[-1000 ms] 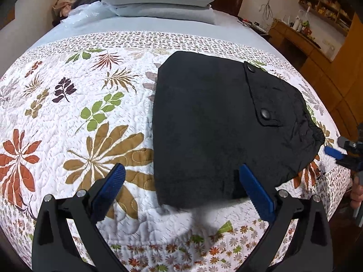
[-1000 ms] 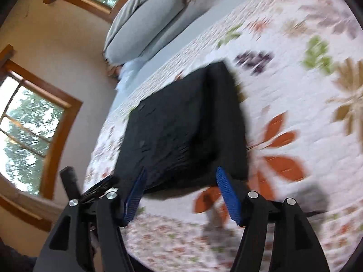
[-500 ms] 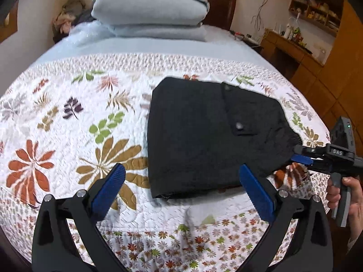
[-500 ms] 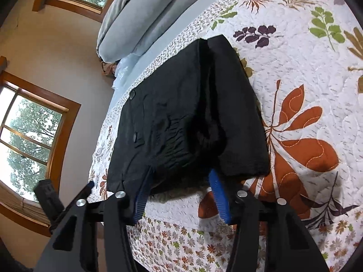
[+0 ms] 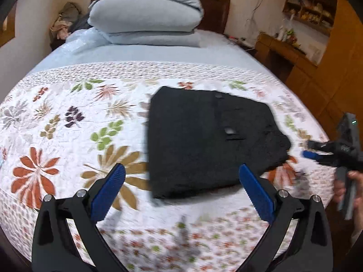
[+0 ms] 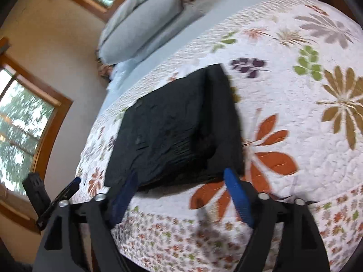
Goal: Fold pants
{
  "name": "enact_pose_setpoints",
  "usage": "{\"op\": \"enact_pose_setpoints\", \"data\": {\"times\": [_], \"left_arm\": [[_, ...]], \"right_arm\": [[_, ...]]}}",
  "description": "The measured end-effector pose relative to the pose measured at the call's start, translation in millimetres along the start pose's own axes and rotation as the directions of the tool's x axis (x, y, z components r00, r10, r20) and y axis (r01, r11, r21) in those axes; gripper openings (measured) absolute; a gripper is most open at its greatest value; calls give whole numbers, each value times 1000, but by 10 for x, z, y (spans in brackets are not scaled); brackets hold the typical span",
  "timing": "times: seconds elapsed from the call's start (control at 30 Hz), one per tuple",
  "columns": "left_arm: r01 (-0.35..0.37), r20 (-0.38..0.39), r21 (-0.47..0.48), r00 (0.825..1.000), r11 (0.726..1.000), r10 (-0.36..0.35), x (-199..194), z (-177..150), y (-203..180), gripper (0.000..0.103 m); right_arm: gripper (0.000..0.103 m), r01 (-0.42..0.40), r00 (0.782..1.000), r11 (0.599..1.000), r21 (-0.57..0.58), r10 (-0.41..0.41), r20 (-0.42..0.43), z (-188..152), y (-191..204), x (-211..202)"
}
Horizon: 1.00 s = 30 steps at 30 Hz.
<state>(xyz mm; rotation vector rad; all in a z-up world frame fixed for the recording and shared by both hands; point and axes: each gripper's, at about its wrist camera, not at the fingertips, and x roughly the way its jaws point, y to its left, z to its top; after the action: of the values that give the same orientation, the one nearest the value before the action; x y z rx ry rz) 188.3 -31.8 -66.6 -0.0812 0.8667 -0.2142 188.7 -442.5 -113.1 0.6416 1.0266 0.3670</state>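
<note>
One pair of folded black pants (image 5: 204, 140) lies flat on the floral quilt (image 5: 68, 122) — nothing else on it. The left gripper (image 5: 181, 190) gapes empty; the right gripper (image 6: 181, 195) — jaws opening — holds nothing.

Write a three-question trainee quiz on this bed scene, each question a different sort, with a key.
1. True or false: the black pants lie folded into a compact stack on the floral quilt.
2. Multiple choice: what lies between the pads of the left gripper? A) a trouser leg B) a pillow corner C) nothing gripped
3. Fill in: the folded grey bedding sits at the ____ of the bed.

Key
1. True. The pants rest flat, no loose leg trailing.
2. C. The jaws stand wide, above the pants' near edge. The right gripper is opening too, with its pads off the cloth.
3. Head, against the dark headboard.
</note>
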Motion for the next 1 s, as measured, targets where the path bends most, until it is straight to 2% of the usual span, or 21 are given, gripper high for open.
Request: {"op": "enact_pose_setpoints", "data": {"times": [0.1, 0.23, 0.3, 0.4, 0.43, 0.47, 0.53, 0.6, 0.8, 0.9, 1.0], "left_arm": [[-41, -70, -1, 997, 999, 41, 260, 52, 261, 100], [-88, -96, -55, 992, 995, 83, 395, 9, 504, 100], [-114, -95, -78, 990, 990, 106, 400, -38, 533, 100], [-125, -89, -124, 990, 984, 114, 355, -160, 468, 100], [-128, -84, -117, 989, 985, 118, 327, -197, 408, 100], [-137, -78, -104, 989, 985, 129, 305, -215, 357, 100], [-144, -56, -60, 988, 988, 141, 212, -264, 202, 100], [-134, -39, -34, 990, 990, 132, 112, -280, 98, 100], [-124, 13, -67, 992, 990, 125, -227, -235, 7, 100], [-110, 14, -79, 994, 991, 112, -364, -177, 4, 100], [-110, 22, -92, 993, 990, 112, -511, -141, 5, 100]], "right_arm": [[85, -2, 1000, 999, 45, 3, -7, 127, -229, 19], [85, 79, 997, 997, 13, -79, 3, 160, -264, -2], [85, 151, 988, 988, -24, -151, 28, 98, -178, -37], [88, 310, 950, 947, -84, -305, 69, -67, 50, -50], [91, 375, 926, 918, -133, -364, 98, -156, 191, -45], [96, 418, 908, 891, -179, -401, 122, -239, 313, -41], [99, 464, 886, 850, -250, -439, 152, -389, 525, -40], [99, 470, 883, 836, -284, -440, 166, -489, 671, -58], [100, 442, 894, 864, -242, -404, 194, -574, 961, -228], [100, 481, 873, 830, -284, -423, 242, -635, 1145, -339], [100, 487, 868, 811, -326, -408, 282, -702, 1322, -498]]}}
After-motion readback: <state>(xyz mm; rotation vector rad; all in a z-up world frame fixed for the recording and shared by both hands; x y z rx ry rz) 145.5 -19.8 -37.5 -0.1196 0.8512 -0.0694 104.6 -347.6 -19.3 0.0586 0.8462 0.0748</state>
